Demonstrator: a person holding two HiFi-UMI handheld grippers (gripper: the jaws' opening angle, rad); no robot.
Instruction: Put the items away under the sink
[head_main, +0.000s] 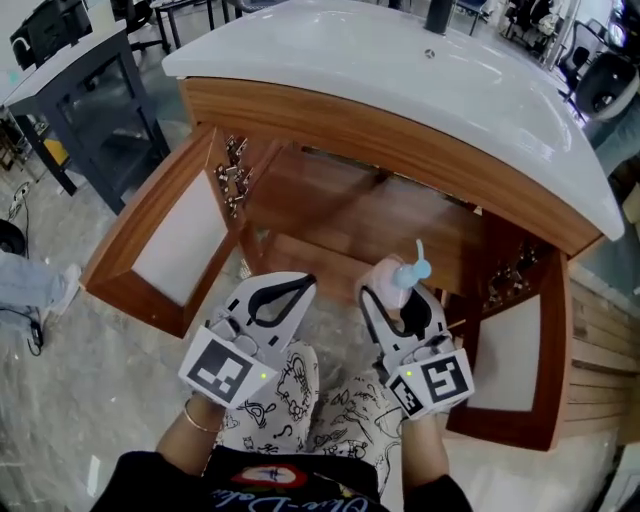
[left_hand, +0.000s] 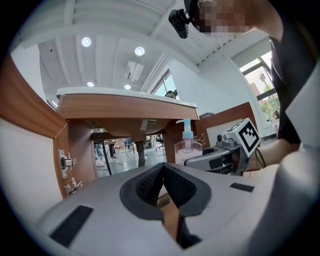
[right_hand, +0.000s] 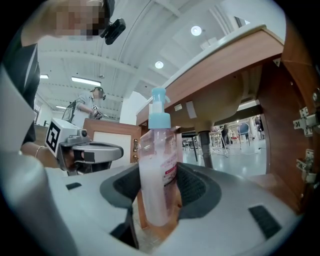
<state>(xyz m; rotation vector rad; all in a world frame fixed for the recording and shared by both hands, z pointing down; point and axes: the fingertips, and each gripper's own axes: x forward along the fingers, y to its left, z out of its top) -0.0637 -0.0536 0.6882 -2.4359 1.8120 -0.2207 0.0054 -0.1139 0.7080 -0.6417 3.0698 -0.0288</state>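
Knees (head_main: 300, 400): patterned trousers, right in front of the cabinet (head_main: 350, 215) mouth.
Cabinet: wooden, under the white sink (head_main: 400, 80), standing open.
Doors: left door (head_main: 160, 250) and right door (head_main: 520, 370) both swung wide, one on each side of the cabinet mouth.
Left gripper (head_main: 300, 283): just outside the cabinet mouth, on its left half. The jaws meet at the tips with nothing between them.
Right gripper (head_main: 400, 300): beside it, at the right half of the cabinet mouth. The jaws are clamped on the bottle (right_hand: 157, 175) partway up its body.
Bottle: clear plastic with pink liquid and a blue pump (head_main: 420, 265). It is upright, just in front of the cabinet mouth and not yet inside.
Handling: probably light, with thin walls that give under pressure. The smooth round body looks likely to slip or twist in the pads. The tall pump may make it tippy when set down.
Hold: the body is the place to grip, as it is now. The pump head would likely press down or wobble.
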